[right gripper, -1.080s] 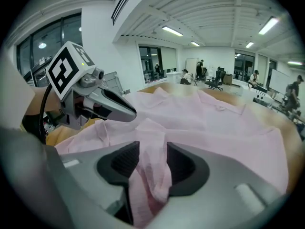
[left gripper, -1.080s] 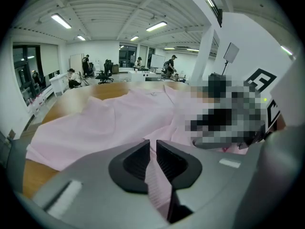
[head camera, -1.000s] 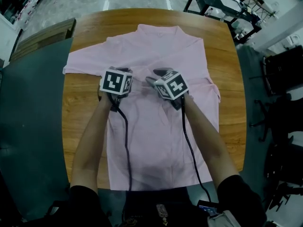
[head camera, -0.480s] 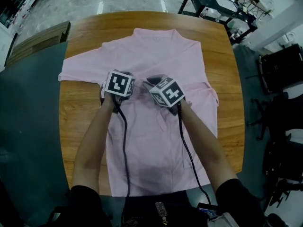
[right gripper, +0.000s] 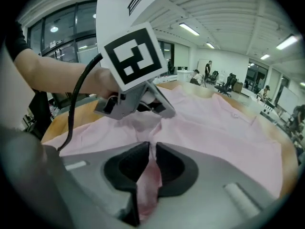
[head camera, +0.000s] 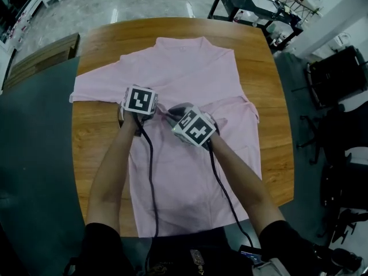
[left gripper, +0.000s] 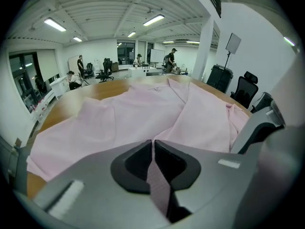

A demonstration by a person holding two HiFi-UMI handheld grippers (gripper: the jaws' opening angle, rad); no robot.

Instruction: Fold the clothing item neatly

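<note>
**Wooden worktop carrying a pink shirt, both grippers pinching its middle**

Wood of the round-cornered worktop [head camera: 98,148] is showing on either side of a pink shirt [head camera: 192,68], which is lying spread out with its collar at the far edge and its hem reaching the near edge by the person. One sleeve is stretching out flat toward the left side of the head view, while the opposite sleeve is lying gathered in against the body of the shirt. The left gripper [left gripper: 152,144] is resting on the chest area, its jaws having just been closing, and they are now pressing together on a thin ridge of pink fabric. The right gripper [right gripper: 151,148] is sitting just beside it, nearer the person; its jaws have likewise just been closing and are now clamping a bunched fold of the same shirt. Black cables [head camera: 150,171] are trailing from both grippers back along the person's forearms. Black office chairs [head camera: 333,73] are standing on the floor beyond the right side of the worktop
</note>
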